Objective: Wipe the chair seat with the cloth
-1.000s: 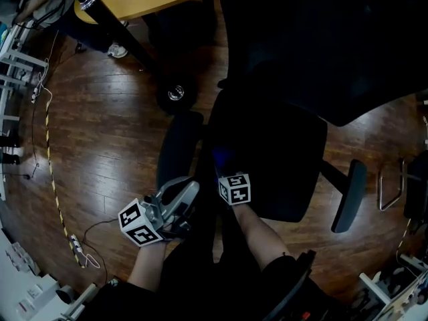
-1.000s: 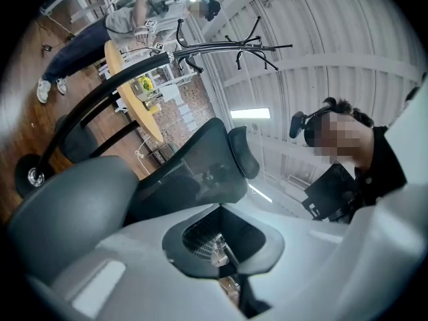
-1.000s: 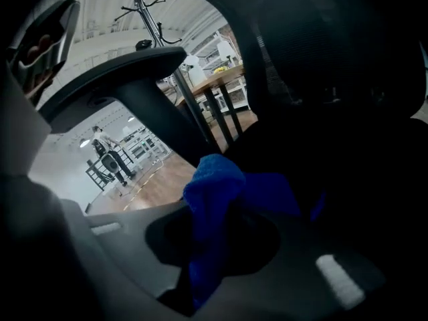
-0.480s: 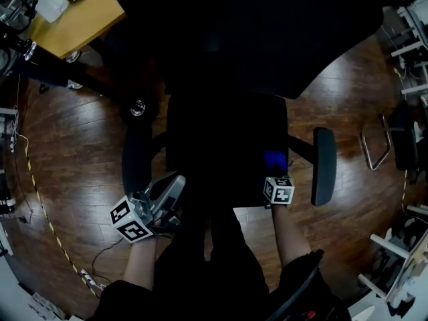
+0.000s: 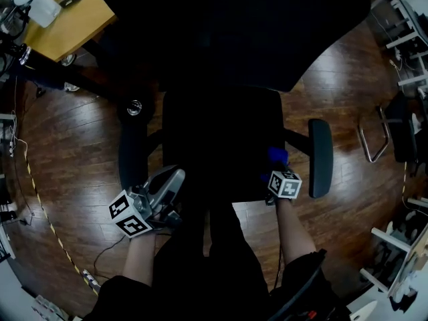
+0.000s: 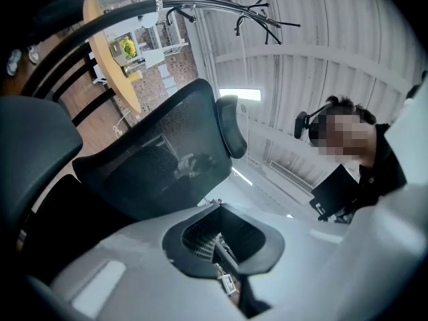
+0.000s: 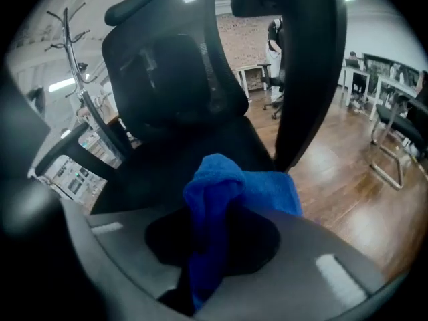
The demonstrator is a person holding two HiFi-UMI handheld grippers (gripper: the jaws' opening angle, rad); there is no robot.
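A black office chair fills the middle of the head view, its seat (image 5: 221,146) dark between two armrests. My right gripper (image 5: 277,169) is at the seat's front right corner, shut on a blue cloth (image 5: 277,155) that bunches out ahead of it. In the right gripper view the blue cloth (image 7: 231,192) hangs folded between the jaws of the right gripper (image 7: 214,253), over the seat (image 7: 174,166). My left gripper (image 5: 170,182) stays off the seat's front left corner, jaws together and holding nothing. The left gripper (image 6: 224,246) view points up at the backrest (image 6: 160,159).
The left armrest (image 5: 132,156) is just ahead of my left gripper; the right armrest (image 5: 319,158) is beside the cloth. A wooden table (image 5: 67,22) stands at the back left, a chair castor (image 5: 134,107) near it. A metal frame (image 5: 373,139) stands at the right. Cables (image 5: 40,199) lie along the wooden floor.
My right gripper has swept the cloth from the seat's front left to its front right corner. The head view has swung round over the chair. My left gripper has barely moved.
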